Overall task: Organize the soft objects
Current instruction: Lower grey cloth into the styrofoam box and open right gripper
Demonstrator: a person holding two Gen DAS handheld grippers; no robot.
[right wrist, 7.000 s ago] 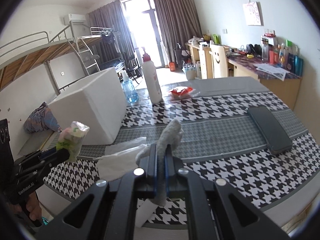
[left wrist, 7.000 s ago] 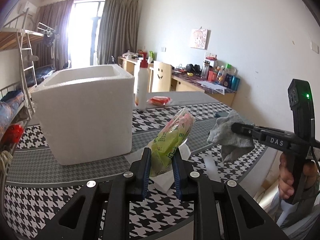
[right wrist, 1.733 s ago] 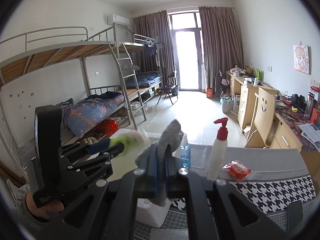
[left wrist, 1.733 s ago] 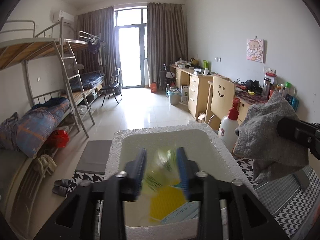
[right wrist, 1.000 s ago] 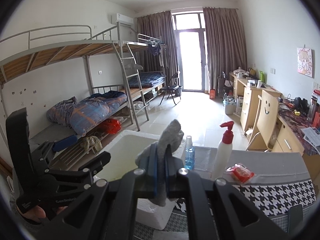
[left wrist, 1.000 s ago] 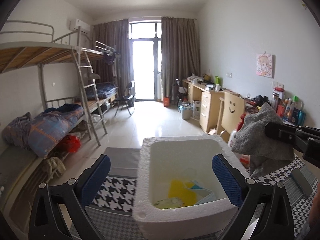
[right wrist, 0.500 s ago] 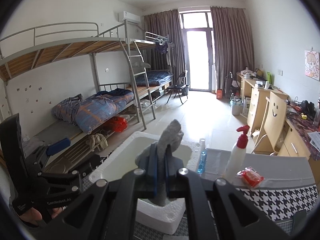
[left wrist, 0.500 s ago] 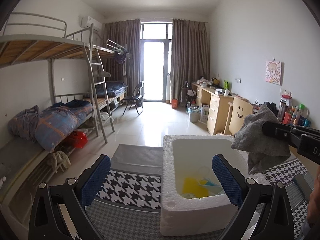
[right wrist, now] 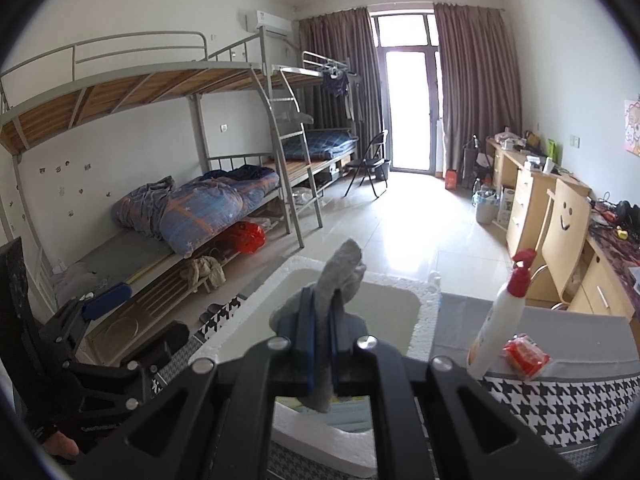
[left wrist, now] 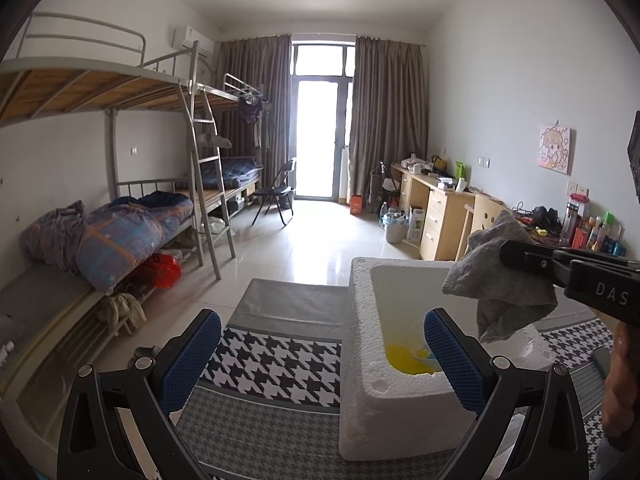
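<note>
My left gripper (left wrist: 322, 350) stands open with nothing between its blue pads, over the houndstooth tablecloth (left wrist: 276, 364) to the left of the white foam box (left wrist: 360, 344). A yellow item (left wrist: 404, 358) lies on the box floor. My right gripper (right wrist: 322, 320) is shut on a grey cloth (right wrist: 338, 276) and holds it above the box's open top (right wrist: 424, 312). In the left wrist view the grey cloth (left wrist: 500, 280) hangs from the right gripper (left wrist: 510, 256) over the box's far right corner. The open left gripper (right wrist: 134, 320) shows at the left of the right wrist view.
A white pump bottle with a red top (right wrist: 500, 320) and a red packet (right wrist: 524, 354) sit on the table to the right of the box. A bunk bed (left wrist: 120, 224) lines the left wall and desks (left wrist: 436, 208) the right wall.
My left gripper let the green packet drop into the box, opened wide and slid away to the left. My right gripper has carried the grey cloth over the box opening.
</note>
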